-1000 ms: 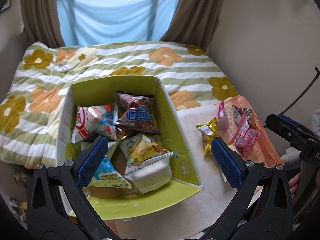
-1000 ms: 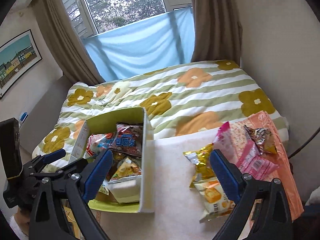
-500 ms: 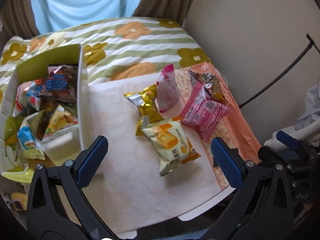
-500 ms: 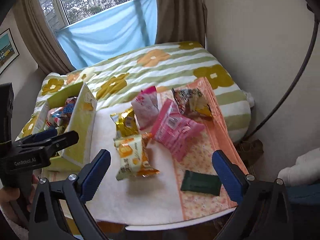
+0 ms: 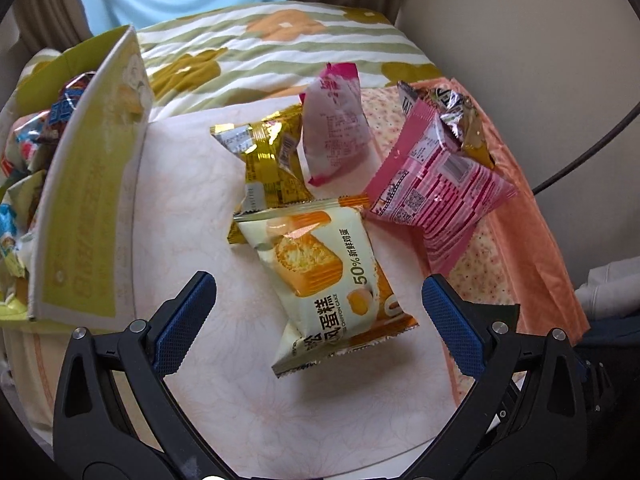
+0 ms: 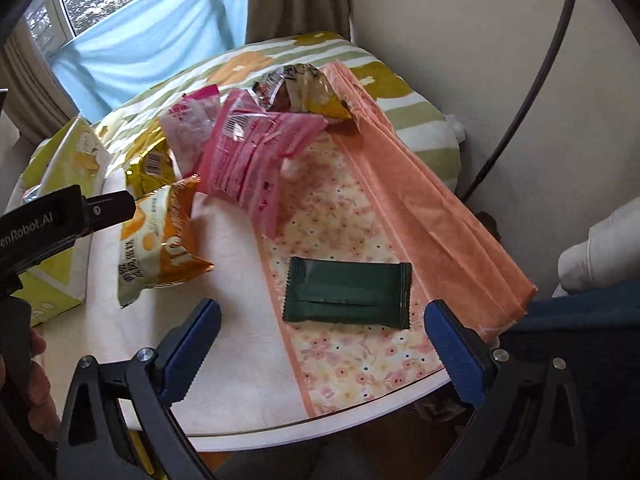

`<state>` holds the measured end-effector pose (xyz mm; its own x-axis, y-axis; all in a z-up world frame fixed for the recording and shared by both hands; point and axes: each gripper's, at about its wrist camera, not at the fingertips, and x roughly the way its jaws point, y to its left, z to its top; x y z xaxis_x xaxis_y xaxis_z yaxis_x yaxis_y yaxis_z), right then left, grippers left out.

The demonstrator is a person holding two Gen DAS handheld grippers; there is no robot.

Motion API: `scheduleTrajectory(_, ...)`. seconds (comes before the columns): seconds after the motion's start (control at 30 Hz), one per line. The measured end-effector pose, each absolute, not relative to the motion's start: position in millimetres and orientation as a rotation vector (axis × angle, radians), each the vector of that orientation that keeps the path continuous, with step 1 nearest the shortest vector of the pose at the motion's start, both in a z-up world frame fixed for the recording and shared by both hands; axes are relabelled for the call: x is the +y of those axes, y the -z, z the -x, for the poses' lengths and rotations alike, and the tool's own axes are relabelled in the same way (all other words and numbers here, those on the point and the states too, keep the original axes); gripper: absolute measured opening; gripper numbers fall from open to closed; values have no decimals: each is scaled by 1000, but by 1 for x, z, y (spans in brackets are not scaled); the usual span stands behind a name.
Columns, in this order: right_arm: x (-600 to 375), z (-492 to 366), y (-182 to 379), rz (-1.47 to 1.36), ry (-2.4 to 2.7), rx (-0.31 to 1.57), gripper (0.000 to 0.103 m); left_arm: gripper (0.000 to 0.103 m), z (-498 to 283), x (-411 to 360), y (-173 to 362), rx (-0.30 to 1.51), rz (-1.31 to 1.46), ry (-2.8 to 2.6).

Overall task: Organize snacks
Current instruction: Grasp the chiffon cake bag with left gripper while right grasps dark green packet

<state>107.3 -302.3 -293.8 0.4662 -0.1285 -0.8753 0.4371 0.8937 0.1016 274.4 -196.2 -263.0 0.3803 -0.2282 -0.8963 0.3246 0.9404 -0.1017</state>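
My left gripper (image 5: pixel 318 312) is open and empty, its jaws straddling a cream-and-orange chiffon cake packet (image 5: pixel 320 276) on the table. Behind it lie a gold packet (image 5: pixel 272 160), a pale pink packet (image 5: pixel 336 128), a pink striped packet (image 5: pixel 436 192) and a foil snack bag (image 5: pixel 460 124). The yellow-green box (image 5: pixel 88 208) with several snacks stands at the left. My right gripper (image 6: pixel 320 340) is open and empty just in front of a dark green packet (image 6: pixel 348 294). The cake packet (image 6: pixel 160 236) and pink striped packet (image 6: pixel 252 152) also show in the right wrist view.
The round white table (image 6: pixel 240 360) carries an orange floral cloth (image 6: pixel 420 216) on its right side. A flowered bed (image 5: pixel 260 52) lies behind, with a wall and black cable (image 6: pixel 532 80) at the right. My left gripper's body (image 6: pixel 56 220) reaches in from the left.
Both grippers have swung right, away from the box, and dropped closer to the table. The left now hovers over the cake packet; the right has closed in on the dark green packet.
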Motion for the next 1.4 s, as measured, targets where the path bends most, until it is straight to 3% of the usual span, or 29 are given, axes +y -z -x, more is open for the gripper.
scheduleTrajectory(0.23, -310, -113, 328, -341, 441, 1073, 101, 102, -294, -207, 304, 1212, -71, 340)
scheduleTrajectory(0.67, -326, -130, 348, -355, 479, 1122, 101, 102, -307, -217, 332, 1272, -134, 352)
scheduleTrajectory(0.77, -330, -131, 349, -357, 483, 1116, 101, 90, -306, -216, 334, 1256, -167, 352)
scheduleTrajectory(0.83, -332, -129, 351, -365, 486, 1118, 101, 71, -304, -216, 332, 1232, -208, 347)
scheduleTrajectory(0.93, -334, -133, 354, -342, 491, 1123, 101, 63, -306, -213, 330, 1220, -228, 362)
scheduleTrajectory(1.23, -327, -135, 362, -330, 496, 1114, 100, 60, -292, -195, 324, 1218, -236, 387)
scheduleTrajectory(1.4, -316, -133, 360, -329, 474, 1103, 90, 60, -286, -194, 322, 1217, -240, 386)
